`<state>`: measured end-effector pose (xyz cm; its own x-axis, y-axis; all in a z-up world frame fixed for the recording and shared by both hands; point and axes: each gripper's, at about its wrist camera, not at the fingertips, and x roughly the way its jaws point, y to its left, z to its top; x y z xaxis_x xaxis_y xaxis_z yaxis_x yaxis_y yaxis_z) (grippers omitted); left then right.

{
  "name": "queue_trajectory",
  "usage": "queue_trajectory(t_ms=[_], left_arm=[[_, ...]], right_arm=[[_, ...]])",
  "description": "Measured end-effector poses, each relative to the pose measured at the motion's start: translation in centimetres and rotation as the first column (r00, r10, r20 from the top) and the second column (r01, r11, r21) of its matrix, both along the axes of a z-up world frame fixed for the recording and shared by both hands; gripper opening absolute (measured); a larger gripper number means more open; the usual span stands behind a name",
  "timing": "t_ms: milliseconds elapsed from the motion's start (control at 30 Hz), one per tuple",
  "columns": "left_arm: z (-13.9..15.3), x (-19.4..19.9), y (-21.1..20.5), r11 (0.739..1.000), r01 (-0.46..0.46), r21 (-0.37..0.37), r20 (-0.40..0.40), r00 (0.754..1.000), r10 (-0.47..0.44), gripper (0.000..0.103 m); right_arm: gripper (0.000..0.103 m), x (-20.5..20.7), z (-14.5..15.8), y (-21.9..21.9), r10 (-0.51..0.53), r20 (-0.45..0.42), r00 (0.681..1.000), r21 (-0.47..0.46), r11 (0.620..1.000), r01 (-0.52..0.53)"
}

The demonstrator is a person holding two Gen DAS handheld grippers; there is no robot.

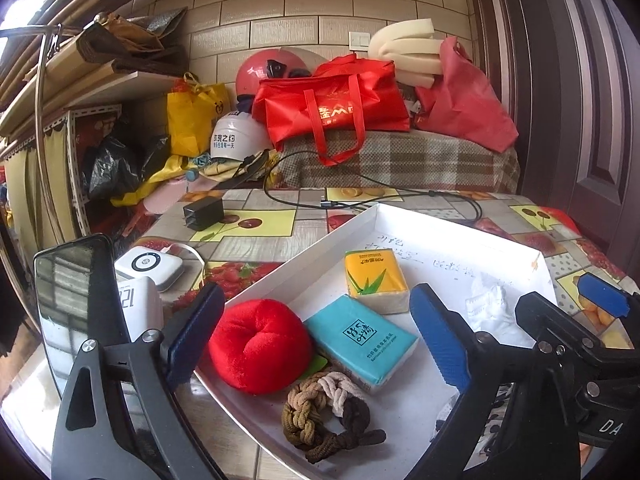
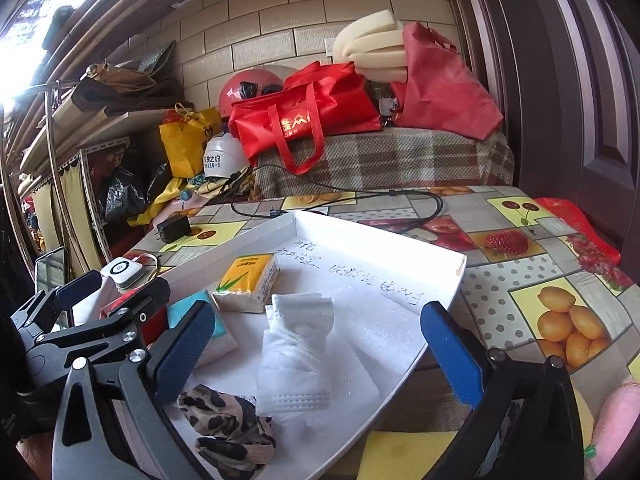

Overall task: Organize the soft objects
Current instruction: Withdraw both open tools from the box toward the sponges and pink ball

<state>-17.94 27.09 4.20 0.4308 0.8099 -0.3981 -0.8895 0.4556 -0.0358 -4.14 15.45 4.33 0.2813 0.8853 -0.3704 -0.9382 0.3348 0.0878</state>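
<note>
A white tray (image 1: 460, 228) lies on the fruit-patterned tablecloth. In it are a red plush toy (image 1: 260, 346), a teal tissue pack (image 1: 362, 338), a yellow tissue pack (image 1: 374, 282), braided hair ties (image 1: 324, 412) and a white face mask (image 2: 296, 360). A leopard-print scrunchie (image 2: 228, 424) lies at the tray's near edge. My left gripper (image 1: 316, 312) hangs open over the plush toy and the teal pack, touching neither. My right gripper (image 2: 318, 312) stands open over the mask, its pads apart from it. Each gripper shows at the edge of the other's view.
Left of the tray stand a phone (image 1: 76, 308), a white charger puck (image 1: 150, 266) and a black plug (image 1: 202, 214); a cable (image 1: 400, 196) runs behind it. A yellow sponge (image 2: 404, 452) and a pink soft thing (image 2: 616, 420) lie near right. Red bags and helmets crowd the back.
</note>
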Motion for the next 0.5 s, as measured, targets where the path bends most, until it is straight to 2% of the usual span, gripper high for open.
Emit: queue_trajectory(t_ms=[200, 367, 500], left_arm=[[0.2, -0.4, -0.5, 1.0, 0.002, 0.03, 0.021, 1.0, -0.003, 0.099], [0.7, -0.4, -1.9, 0.995, 0.033, 0.096, 0.032, 0.999, -0.036, 0.099], [0.8, -0.4, -2.4, 0.994, 0.056, 0.094, 0.043, 0.997, -0.06, 0.099]], right_arm=[[0.103, -0.9, 0.3, -0.8, 0.006, 0.045, 0.999, 0.029, 1.0, -0.007], [0.103, -1.6, 0.4, -2.1, -0.022, 0.094, 0.995, 0.028, 0.999, 0.019], [0.103, -1.9, 0.2, -3.1, -0.011, 0.11, 0.994, 0.002, 1.0, 0.011]])
